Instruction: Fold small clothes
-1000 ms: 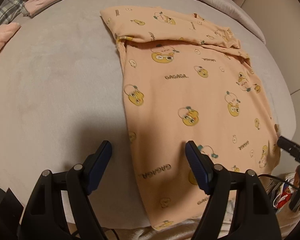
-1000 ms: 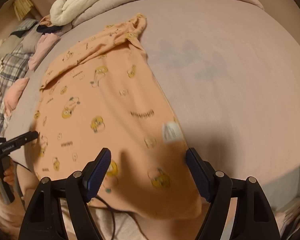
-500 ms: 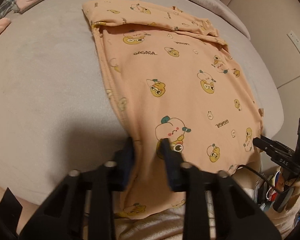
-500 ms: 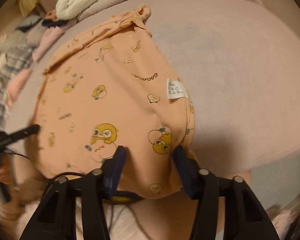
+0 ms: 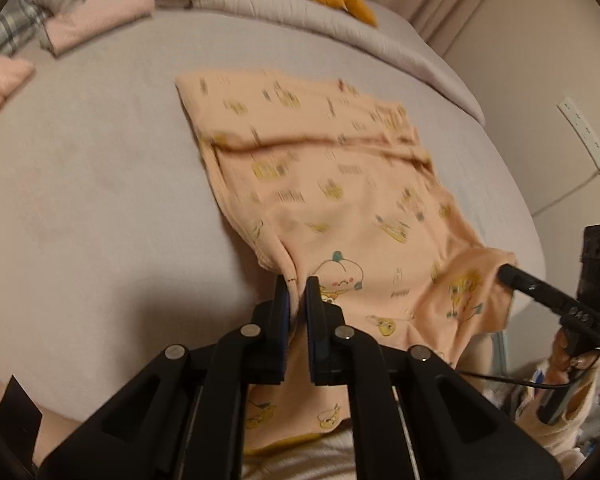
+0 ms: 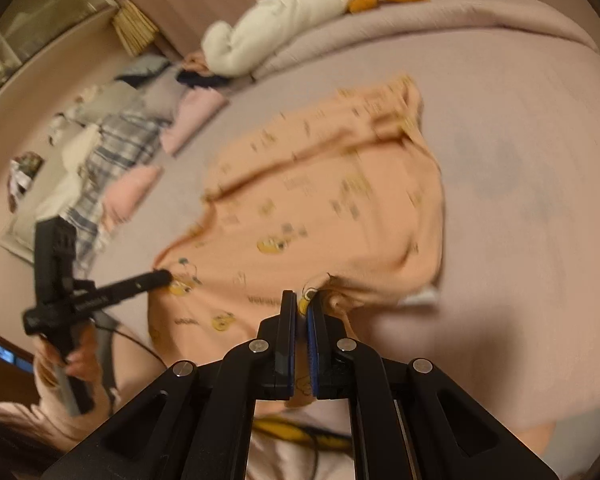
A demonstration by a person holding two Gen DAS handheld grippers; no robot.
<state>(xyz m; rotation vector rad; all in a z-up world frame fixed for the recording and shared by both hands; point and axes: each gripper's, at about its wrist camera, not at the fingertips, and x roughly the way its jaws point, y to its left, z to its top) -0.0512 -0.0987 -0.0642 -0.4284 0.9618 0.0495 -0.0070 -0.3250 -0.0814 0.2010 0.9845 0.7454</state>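
A peach shirt (image 5: 340,184) printed with small cartoon figures lies on the grey bed (image 5: 100,184), its sleeves folded across the far end. It also shows in the right wrist view (image 6: 320,208). My left gripper (image 5: 298,292) is shut on the shirt's near left hem and lifts it off the bed. My right gripper (image 6: 302,304) is shut on the near right hem, also lifted. Each gripper shows in the other's view, the right one (image 5: 512,274) and the left one (image 6: 156,278), pinching the cloth. The far part of the shirt is blurred.
Folded pink clothes (image 5: 100,16) and plaid cloth (image 6: 112,152) lie at the bed's left side. A white and orange plush toy (image 6: 292,20) rests on a rolled duvet (image 5: 340,20) at the far end. A wall with a power strip (image 5: 584,136) is to the right.
Both grippers closed on the shirt's near hem corners and have raised them; the near edge now hangs lifted and the shirt is drawn toward the far end.
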